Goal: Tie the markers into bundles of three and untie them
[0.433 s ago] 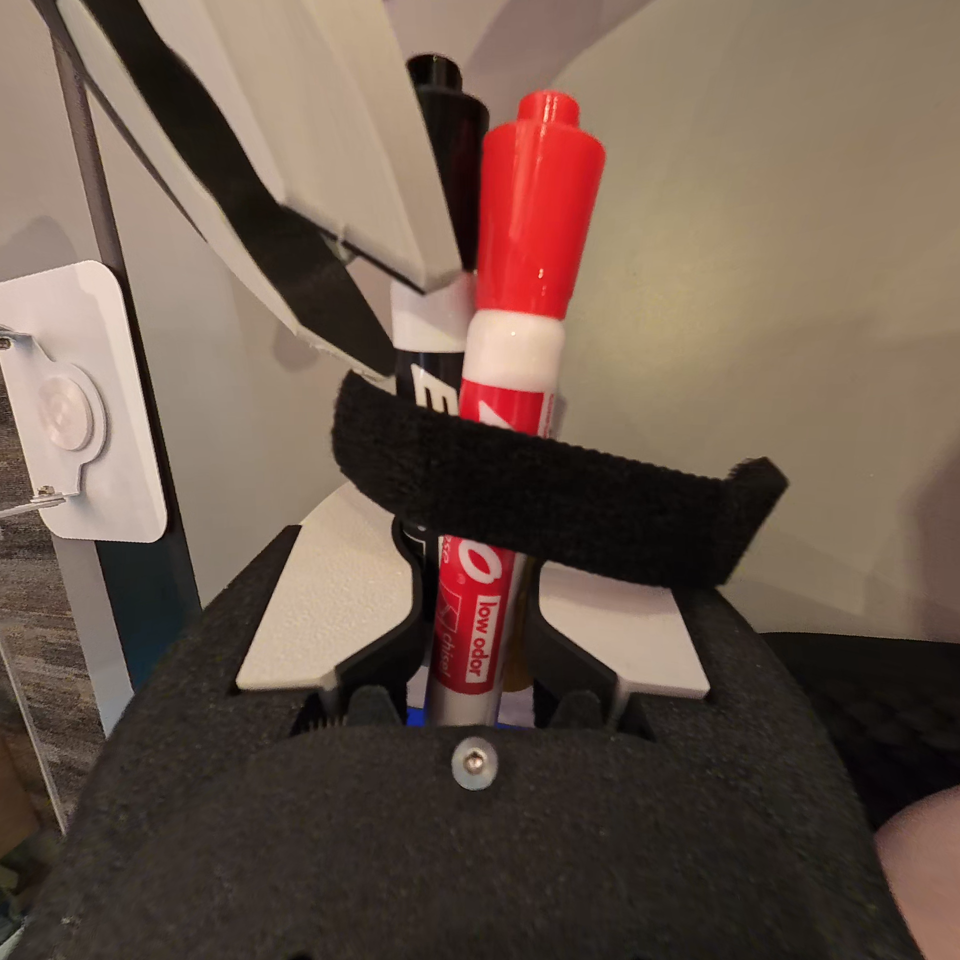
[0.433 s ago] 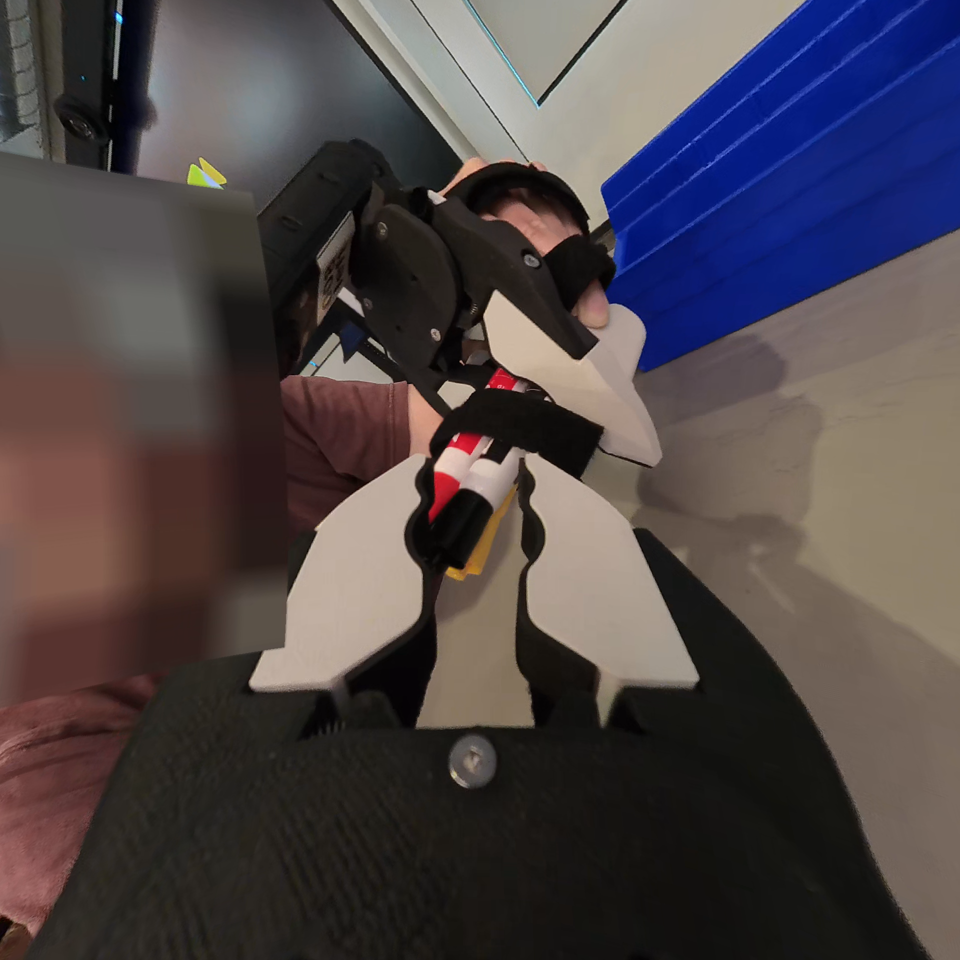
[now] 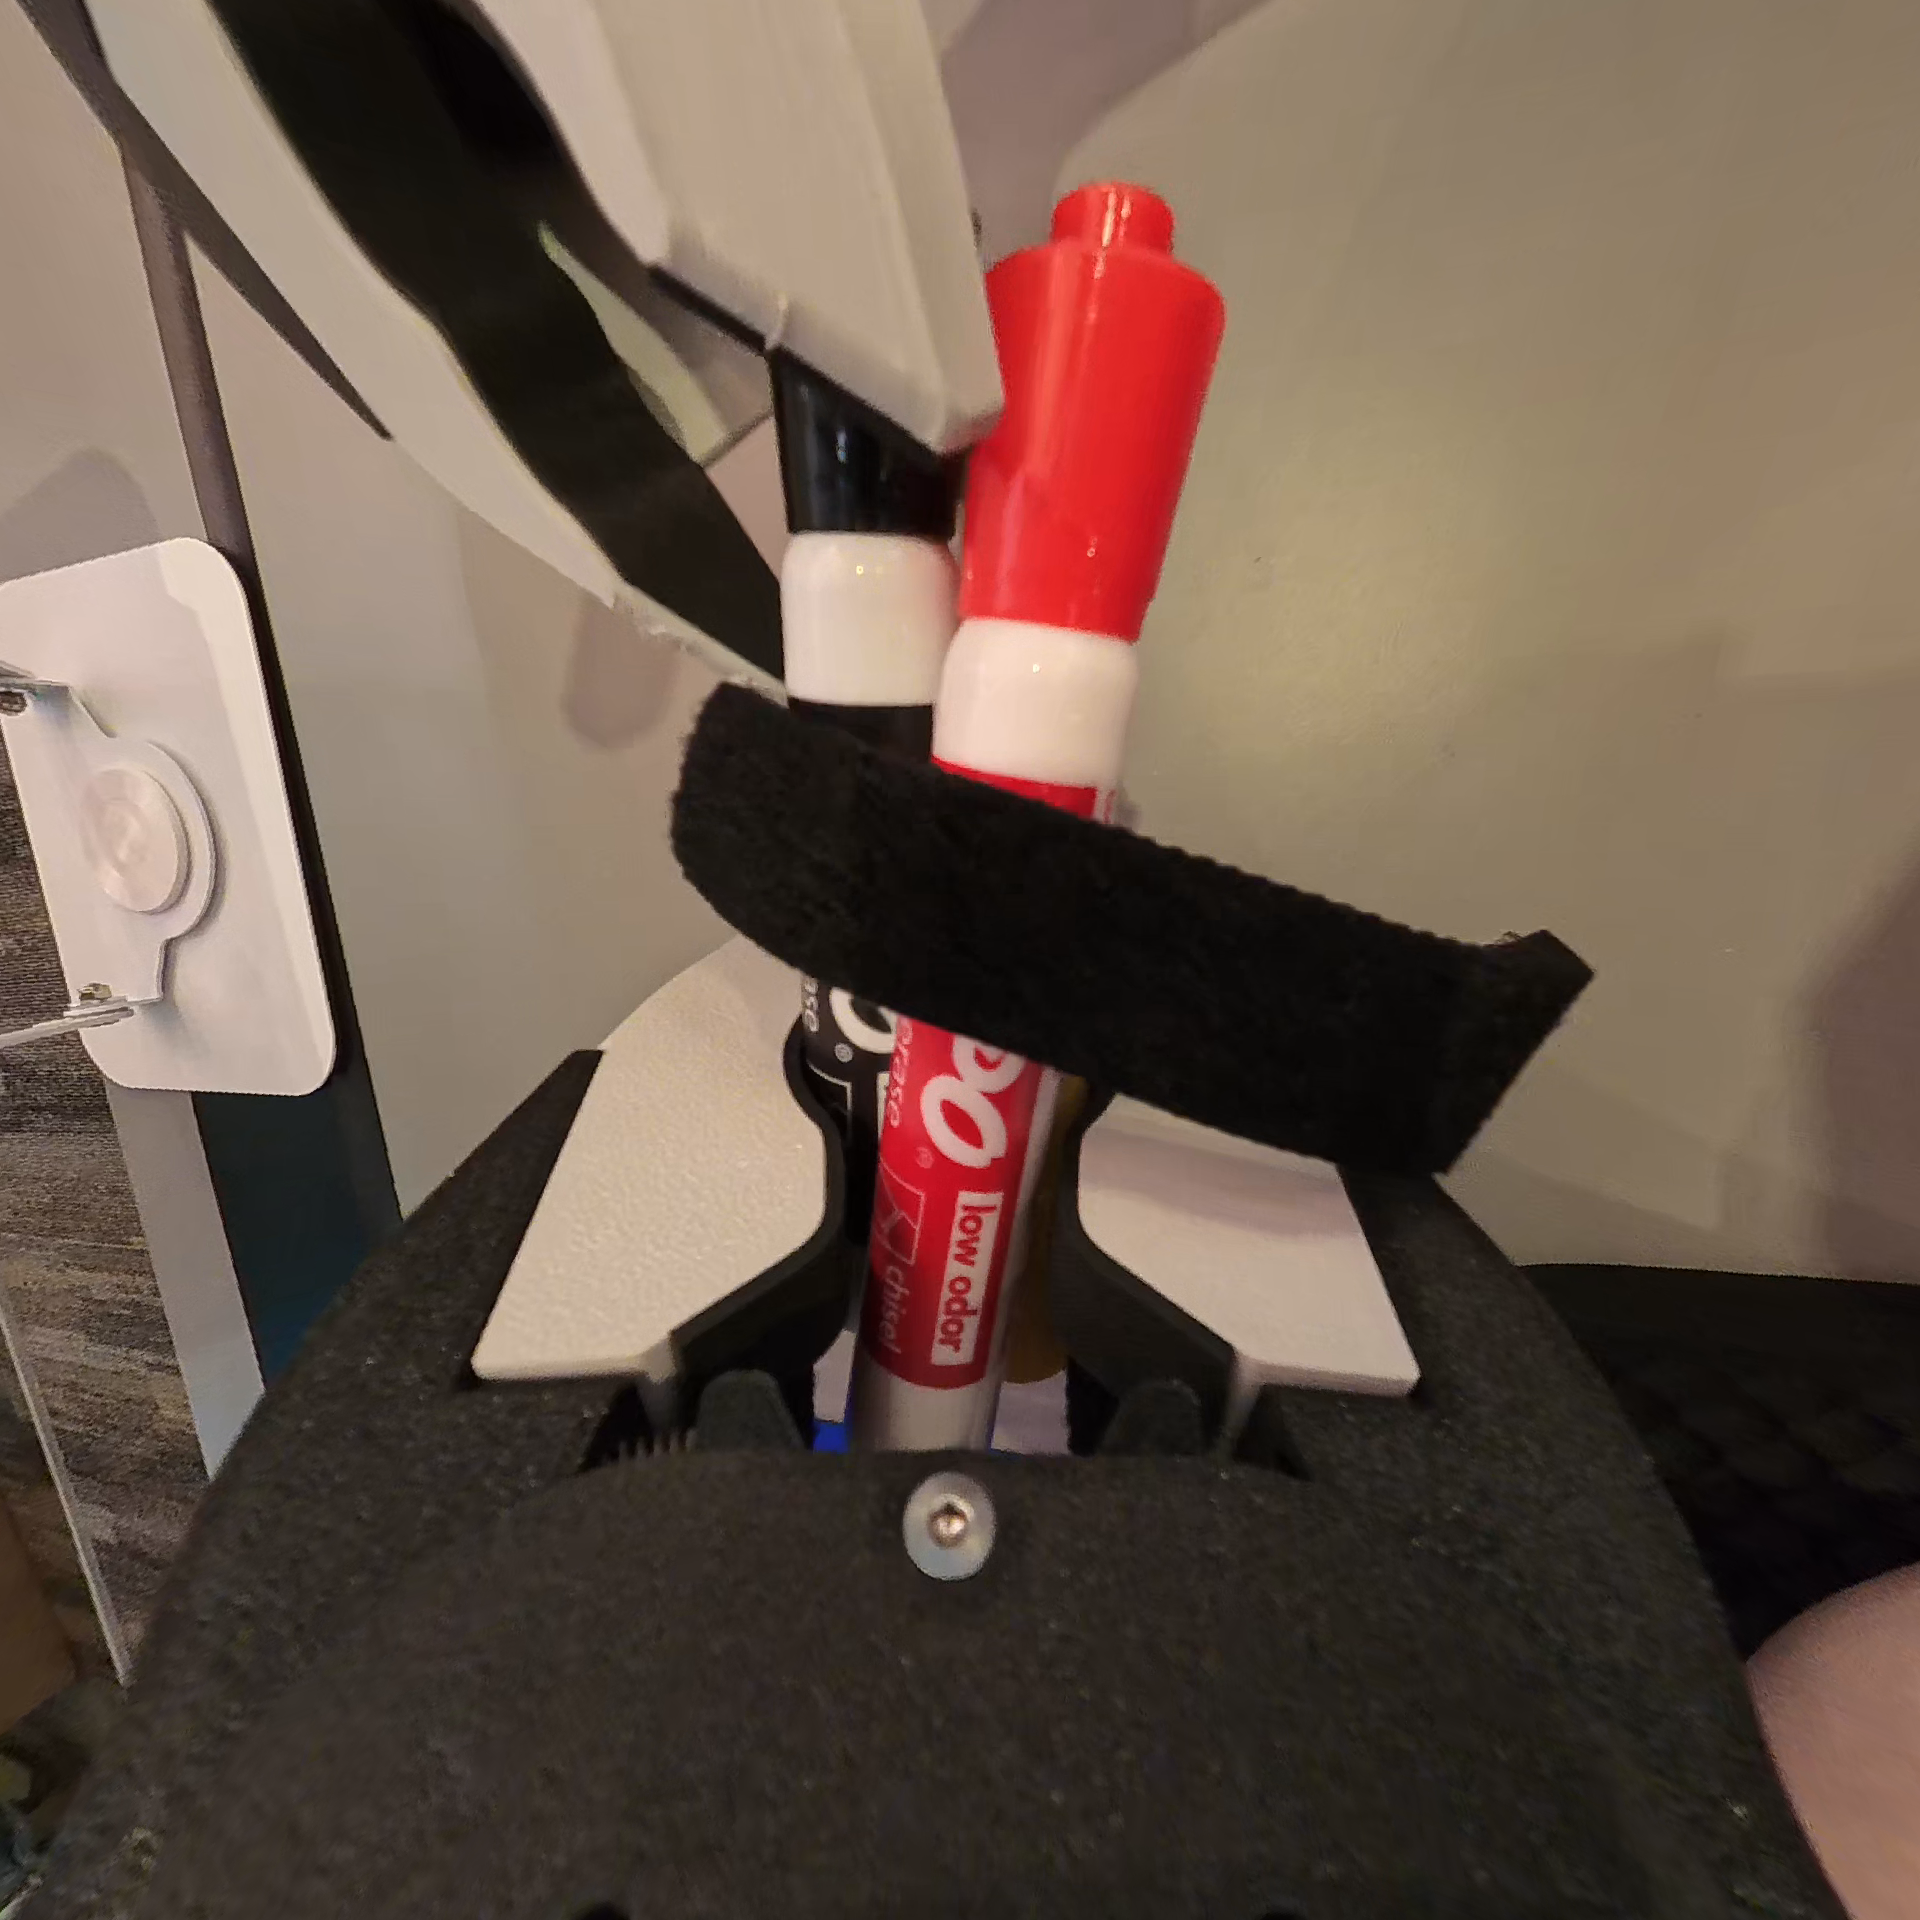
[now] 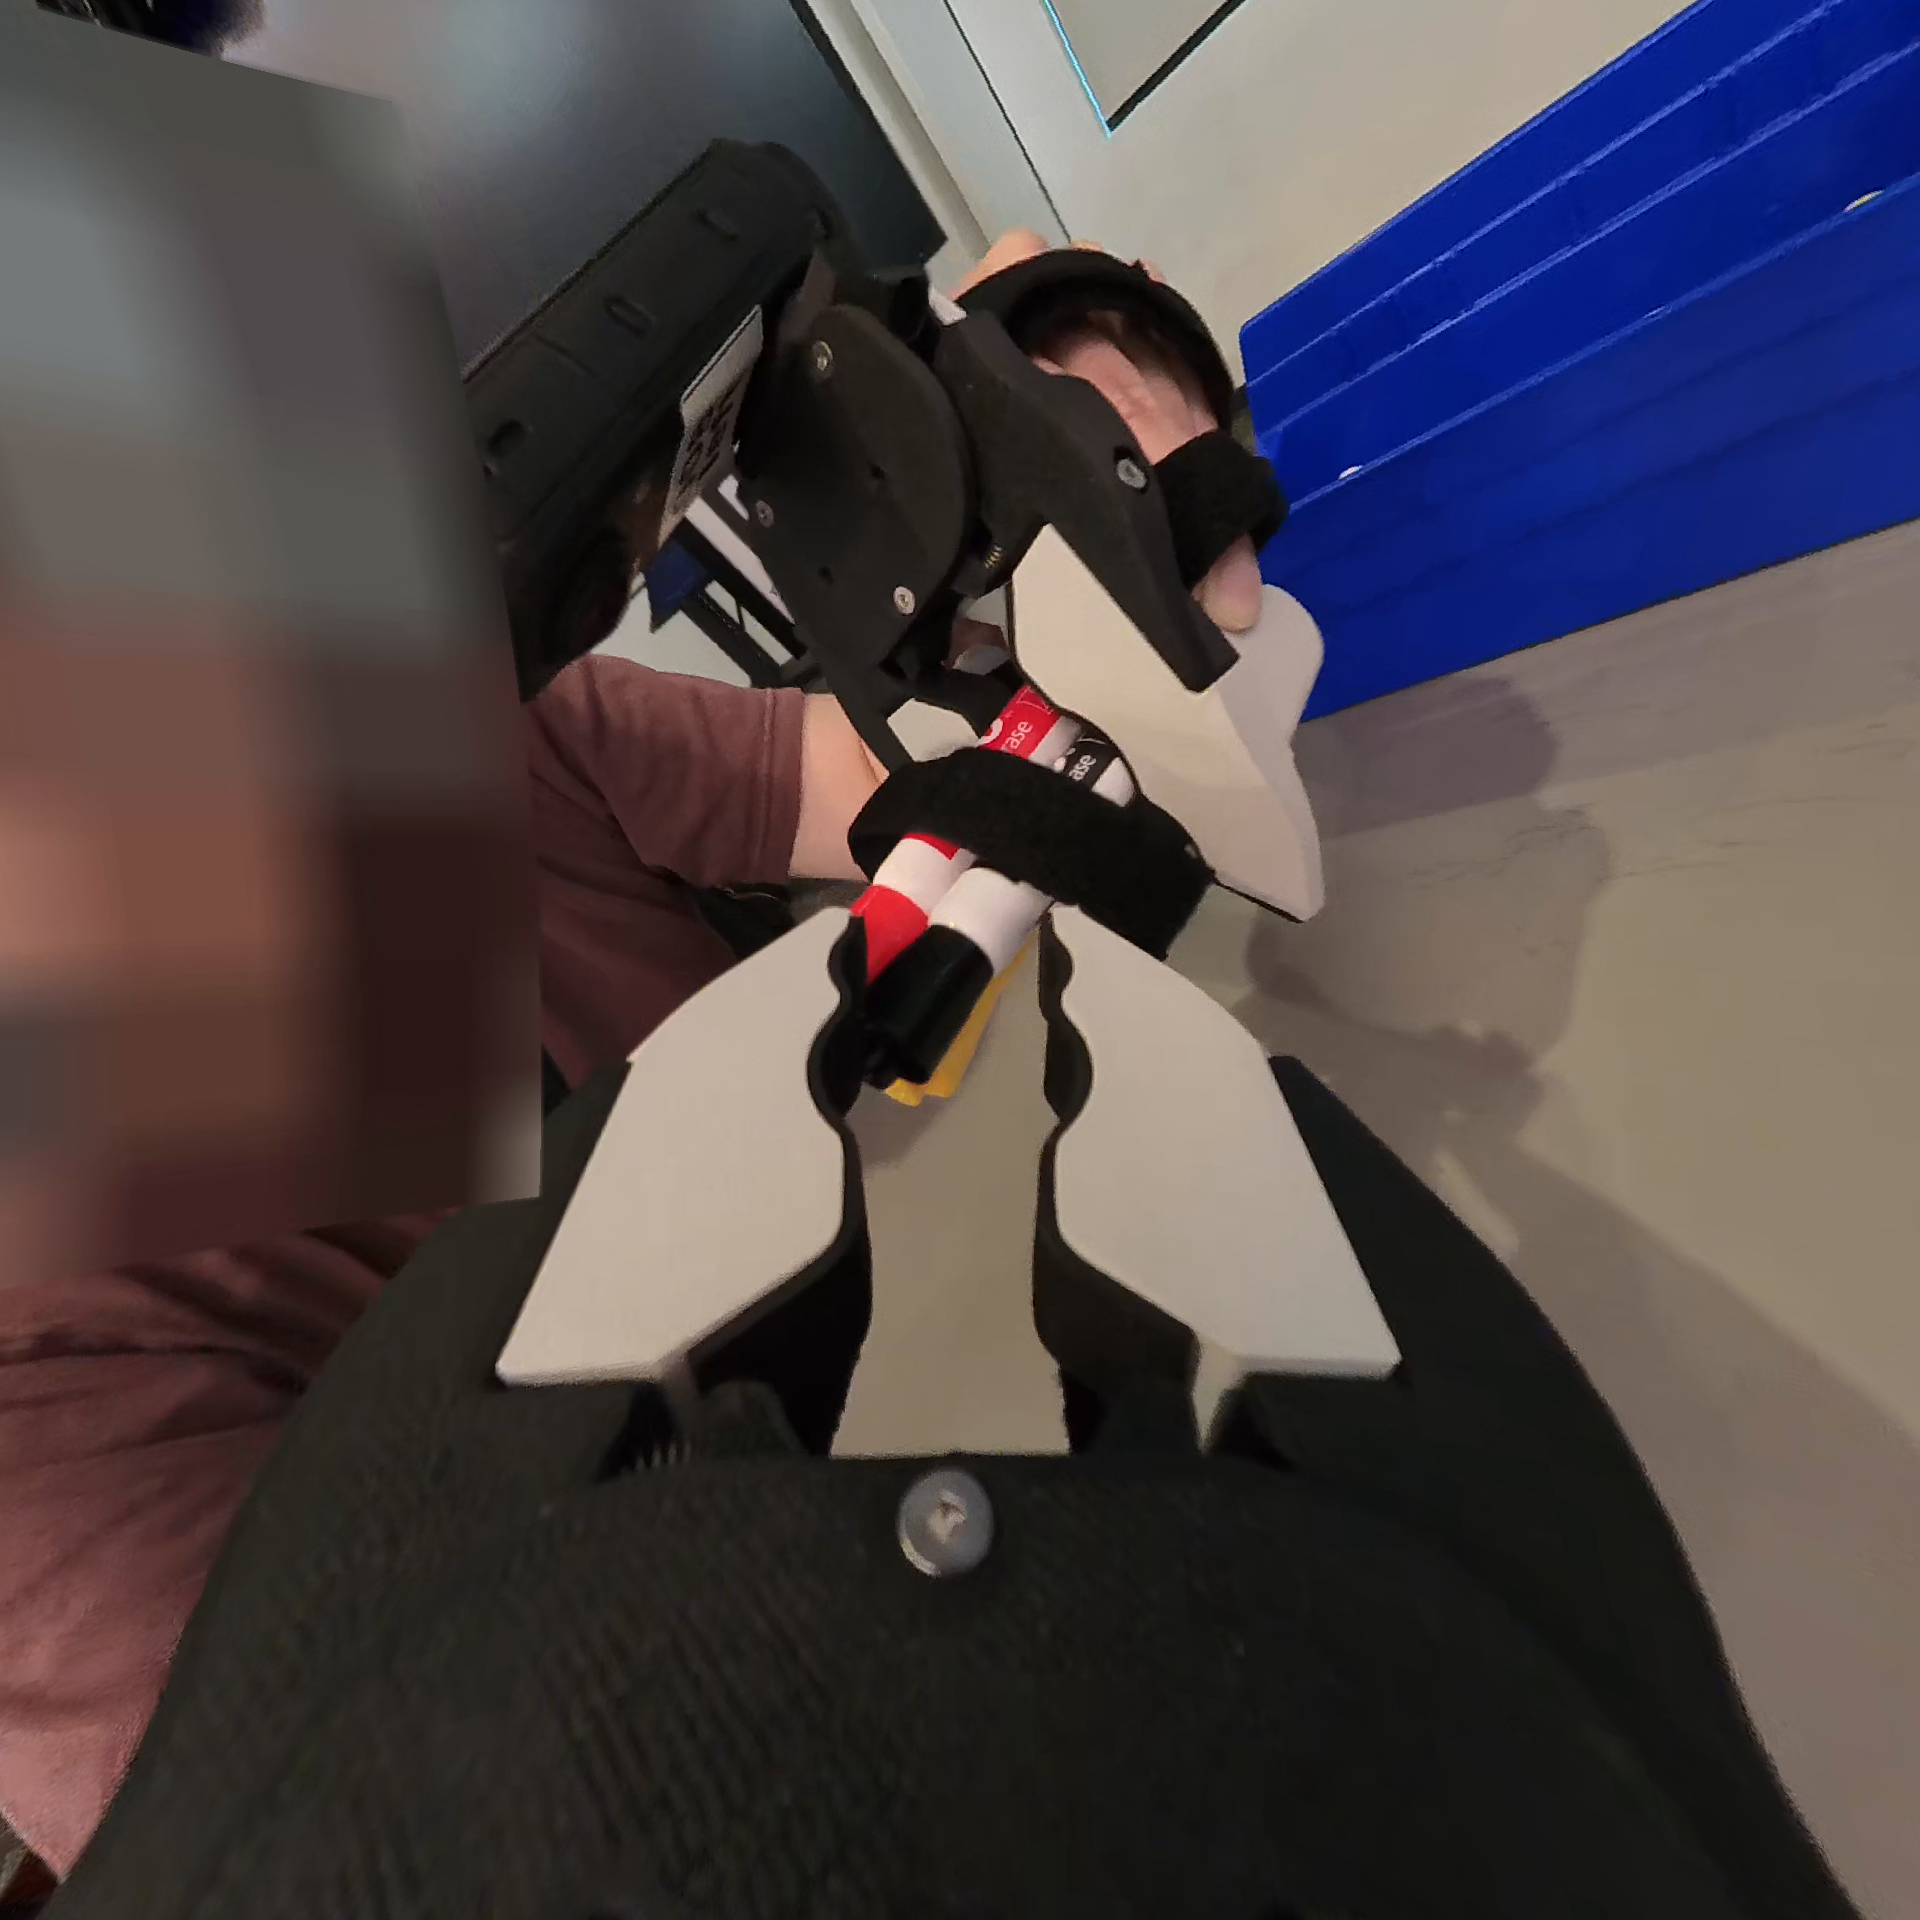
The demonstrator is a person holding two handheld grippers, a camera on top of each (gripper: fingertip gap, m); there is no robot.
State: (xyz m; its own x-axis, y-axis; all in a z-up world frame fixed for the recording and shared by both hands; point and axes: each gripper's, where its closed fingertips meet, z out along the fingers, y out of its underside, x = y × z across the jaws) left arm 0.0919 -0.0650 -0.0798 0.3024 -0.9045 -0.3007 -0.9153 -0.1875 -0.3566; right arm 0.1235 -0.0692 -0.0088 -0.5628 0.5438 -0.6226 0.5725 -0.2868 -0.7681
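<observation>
In the left wrist view the glossy black cap of the black-and-white marker (image 3: 868,488) is mostly covered by the pale flat fingers (image 3: 831,208) of the right gripper, which run off the top edge. The fuzzy black hook-and-loop strap (image 3: 1091,966) hides the middle of the red-capped marker (image 3: 1081,457), and both barrels vanish into the left gripper's black body. A third, yellowish marker (image 3: 1049,1288) shows only as a sliver behind the red one. In the right wrist view the yellow piece (image 4: 966,1049) peeks from under the black cap; its shape cannot be told. A mosaic patch covers the left side.
</observation>
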